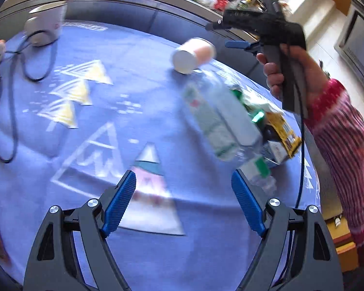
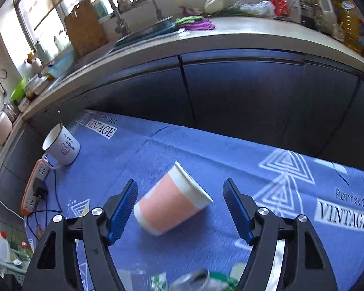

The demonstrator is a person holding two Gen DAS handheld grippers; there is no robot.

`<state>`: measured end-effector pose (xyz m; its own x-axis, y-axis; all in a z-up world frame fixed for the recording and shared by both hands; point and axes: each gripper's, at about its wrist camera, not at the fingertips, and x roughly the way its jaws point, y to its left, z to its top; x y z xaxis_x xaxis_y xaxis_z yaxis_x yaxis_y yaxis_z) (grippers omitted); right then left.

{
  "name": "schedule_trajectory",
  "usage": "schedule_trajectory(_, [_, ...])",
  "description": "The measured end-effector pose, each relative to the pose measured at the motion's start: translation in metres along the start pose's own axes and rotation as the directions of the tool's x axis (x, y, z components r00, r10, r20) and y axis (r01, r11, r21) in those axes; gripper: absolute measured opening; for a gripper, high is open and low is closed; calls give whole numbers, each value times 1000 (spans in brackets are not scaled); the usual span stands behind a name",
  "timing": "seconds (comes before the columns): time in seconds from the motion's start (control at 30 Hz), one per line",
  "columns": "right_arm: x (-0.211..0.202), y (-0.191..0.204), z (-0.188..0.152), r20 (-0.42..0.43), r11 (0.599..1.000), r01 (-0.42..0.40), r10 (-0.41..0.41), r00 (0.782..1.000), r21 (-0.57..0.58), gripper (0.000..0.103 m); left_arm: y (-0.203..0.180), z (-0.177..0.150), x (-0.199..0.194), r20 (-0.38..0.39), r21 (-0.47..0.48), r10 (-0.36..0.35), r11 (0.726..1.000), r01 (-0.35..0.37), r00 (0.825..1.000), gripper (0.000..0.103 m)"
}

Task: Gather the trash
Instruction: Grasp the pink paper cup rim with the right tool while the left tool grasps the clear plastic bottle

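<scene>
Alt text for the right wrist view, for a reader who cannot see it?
The right hand-held gripper stands open over a pink paper cup lying on its side on a blue patterned tablecloth, pads not touching it. A white mug stands at far left by a power strip, below a cluttered kitchen counter.

The blue tablecloth carries the words "Perfect VINTAGE" printed 2 times in the right wrist view: once at the far left corner, near the white mug, and once at the right edge. The mug bears a few small handwritten-style marks above a heart drawing, too small to read. A sign on the window at far left has red lettering that cannot be read. In the left wrist view the labels on the bottle and the yellow packet are blurred beyond reading.
</scene>
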<state>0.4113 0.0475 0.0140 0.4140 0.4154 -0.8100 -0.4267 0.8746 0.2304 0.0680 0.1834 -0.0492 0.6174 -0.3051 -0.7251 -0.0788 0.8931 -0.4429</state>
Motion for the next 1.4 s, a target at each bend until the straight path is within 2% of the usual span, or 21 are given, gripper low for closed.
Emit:
schedule_trajectory(0.1, [33, 3, 15, -102, 999, -9, 4, 995, -46, 71, 26, 3, -10, 8, -38, -27, 999, 27, 1000, 80])
schedule_trajectory(0.17, [39, 1, 12, -136, 998, -38, 32, 990, -40, 65, 31, 5, -10, 5, -39, -63, 997, 63, 998, 80])
schedule_trajectory(0.2, [41, 0, 9, -155, 998, -57, 52, 987, -26, 57, 30, 7, -8, 3, -32, -80, 996, 80, 997, 80])
schedule_trajectory(0.23, [42, -2, 6, -171, 997, -75, 72, 983, -12, 31, 29, 7, -6, 1, -27, -90, 996, 90, 996, 80])
schedule_trajectory(0.27, [40, -1, 3, -174, 996, -94, 92, 980, 0, 21, 27, 8, -2, -4, -22, -102, 995, 102, 995, 80])
schedule_trajectory(0.43, [-1, 2, -16, -86, 981, -184, 188, 978, 57, 5, 9, 7, 15, -42, 6, -127, 992, 127, 991, 80])
schedule_trajectory(0.53, [-58, 0, -31, 50, 981, -188, 185, 981, 51, 5, -7, 4, 19, -54, 22, -125, 992, 126, 991, 80])
schedule_trajectory(0.63, [-126, -7, -61, 199, 983, -180, 169, 965, 38, 5, -27, 5, 21, -58, 34, -132, 990, 134, 990, 83])
schedule_trajectory(0.7, [-165, -15, -88, 263, 986, -167, 154, 953, 27, 5, -39, 6, 23, -59, 46, -134, 989, 137, 989, 83])
schedule_trajectory(0.77, [-197, -21, -119, 304, 990, -140, 127, 944, 24, 5, -56, 8, 32, -72, 62, -127, 989, 132, 989, 88])
schedule_trajectory(0.87, [-233, -28, -170, 345, 997, -67, 52, 937, 30, 5, -77, 10, 49, -106, 75, -111, 990, 119, 988, 89])
schedule_trajectory(0.93, [-251, -37, -204, 364, 999, -12, -5, 931, 45, 5, -89, 8, 62, -118, 88, -49, 994, 59, 992, 89])
schedule_trajectory(1.0, [-261, -41, -235, 382, 997, 47, -66, 922, 60, 5, -94, 10, 73, -135, 78, -7, 997, 17, 991, 89])
schedule_trajectory(1.13, [-263, -55, -285, 394, 988, 71, -120, 911, 138, 5, -99, 15, 95, -165, 30, 41, 999, -36, 985, 89])
schedule_trajectory(1.2, [-261, -64, -302, 399, 982, 54, -123, 909, 181, 5, -106, 14, 101, -168, 42, 73, 997, -67, 983, 83])
schedule_trajectory(1.23, [-261, -70, -309, 400, 978, 33, -116, 909, 207, 5, -110, 12, 102, -160, 54, 100, 994, -93, 982, 78])
schedule_trajectory(1.27, [-259, -75, -315, 399, 973, 17, -110, 910, 230, 5, -113, 11, 102, -153, 64, 113, 993, -104, 982, 65])
schedule_trajectory(1.3, [-256, -79, -320, 397, 969, 5, -105, 912, 246, 5, -115, 9, 102, -146, 76, 137, 989, -127, 980, 58])
schedule_trajectory(1.33, [-255, -82, -323, 394, 967, -3, -102, 913, 257, 5, -114, 8, 101, -148, 78, 142, 988, -132, 979, 42])
schedule_trajectory(1.4, [-253, -86, -330, 391, 962, -20, -91, 916, 272, 5, -106, 6, 94, -150, 62, 130, 991, -122, 980, 39])
